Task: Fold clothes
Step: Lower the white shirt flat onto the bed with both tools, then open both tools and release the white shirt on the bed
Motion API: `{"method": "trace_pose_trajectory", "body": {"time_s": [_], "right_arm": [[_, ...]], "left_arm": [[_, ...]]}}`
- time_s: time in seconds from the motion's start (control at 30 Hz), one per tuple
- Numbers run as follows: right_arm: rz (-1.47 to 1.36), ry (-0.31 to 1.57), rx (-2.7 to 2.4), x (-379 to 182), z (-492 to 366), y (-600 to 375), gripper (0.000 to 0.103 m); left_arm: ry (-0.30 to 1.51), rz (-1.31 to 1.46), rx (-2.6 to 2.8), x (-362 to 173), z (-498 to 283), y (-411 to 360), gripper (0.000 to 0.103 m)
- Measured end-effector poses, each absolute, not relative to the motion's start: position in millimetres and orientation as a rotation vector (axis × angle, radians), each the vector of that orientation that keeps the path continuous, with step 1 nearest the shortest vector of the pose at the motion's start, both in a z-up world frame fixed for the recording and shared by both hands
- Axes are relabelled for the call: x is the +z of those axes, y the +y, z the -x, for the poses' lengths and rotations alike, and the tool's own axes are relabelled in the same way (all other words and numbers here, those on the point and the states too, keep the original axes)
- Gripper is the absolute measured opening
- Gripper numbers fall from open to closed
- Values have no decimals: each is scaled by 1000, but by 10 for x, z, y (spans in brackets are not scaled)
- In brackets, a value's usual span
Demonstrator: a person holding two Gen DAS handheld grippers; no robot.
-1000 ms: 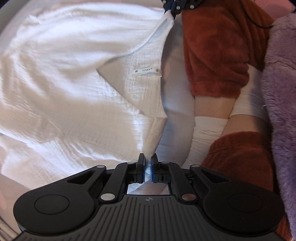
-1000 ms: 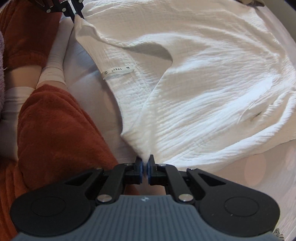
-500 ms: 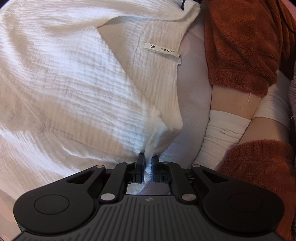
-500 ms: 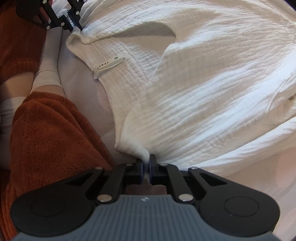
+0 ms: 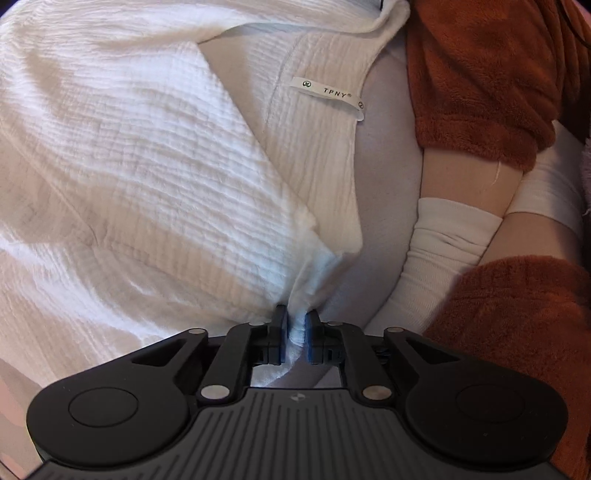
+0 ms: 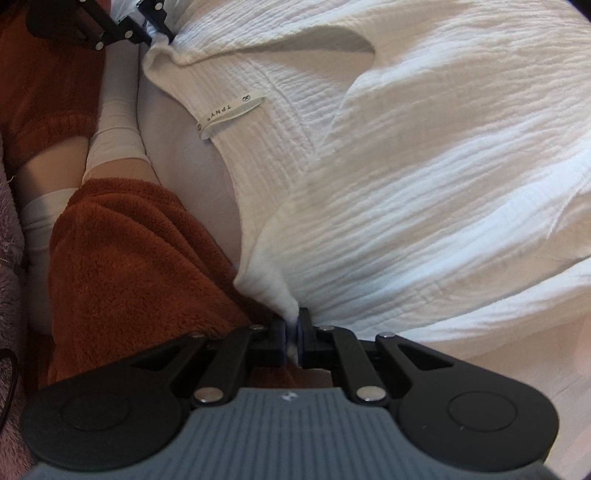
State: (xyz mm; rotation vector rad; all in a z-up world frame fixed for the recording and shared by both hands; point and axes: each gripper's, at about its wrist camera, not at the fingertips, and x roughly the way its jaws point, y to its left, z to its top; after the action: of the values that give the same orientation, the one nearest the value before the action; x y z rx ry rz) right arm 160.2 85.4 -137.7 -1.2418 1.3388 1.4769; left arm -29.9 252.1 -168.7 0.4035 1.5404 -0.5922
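Observation:
A white crinkled garment lies spread on a pale sheet, neck opening and its label facing up. My left gripper points straight down at one shoulder corner. Its jaws are opening, and the bunched cloth still fills the gap between the pads. In the right wrist view the same garment and label show. My right gripper is shut on the other shoulder corner. The left gripper appears at the top left of that view, at the far end of the neckline.
A person's legs in rust-coloured fleece with white socks lie right beside the neckline, on the pale sheet. The fleece knee sits against my right gripper. Purple fluffy fabric is at the far left edge.
Both grippers have sunk toward the sheet with the shoulder corners, so the neckline now lies slacker and closer. The left jaws have parted slightly around the cloth.

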Motion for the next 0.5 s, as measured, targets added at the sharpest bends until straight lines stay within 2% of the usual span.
{"method": "trace_pose_trajectory", "body": {"time_s": [0.03, 0.1, 0.13, 0.17, 0.33, 0.5], "right_arm": [[1226, 1312, 1468, -1314, -1626, 822, 14], [1184, 1259, 1454, -1137, -1698, 752, 58], [1159, 1240, 1455, -1044, -1737, 712, 63], [1133, 1227, 1456, -958, -1771, 658, 63], [989, 1159, 1403, -664, -2036, 409, 66], [778, 1098, 1189, -691, -2469, 311, 66]], "left_arm": [[1531, -402, -588, -1634, 325, 2530, 20], [1493, -414, -571, -1483, 380, 2559, 44], [1460, -416, -553, -1389, 408, 2586, 50], [1431, -404, -537, -1293, 430, 2629, 53], [1327, -267, -407, -932, 348, 2936, 53], [1261, -186, -153, -895, 51, 3375, 53]]}}
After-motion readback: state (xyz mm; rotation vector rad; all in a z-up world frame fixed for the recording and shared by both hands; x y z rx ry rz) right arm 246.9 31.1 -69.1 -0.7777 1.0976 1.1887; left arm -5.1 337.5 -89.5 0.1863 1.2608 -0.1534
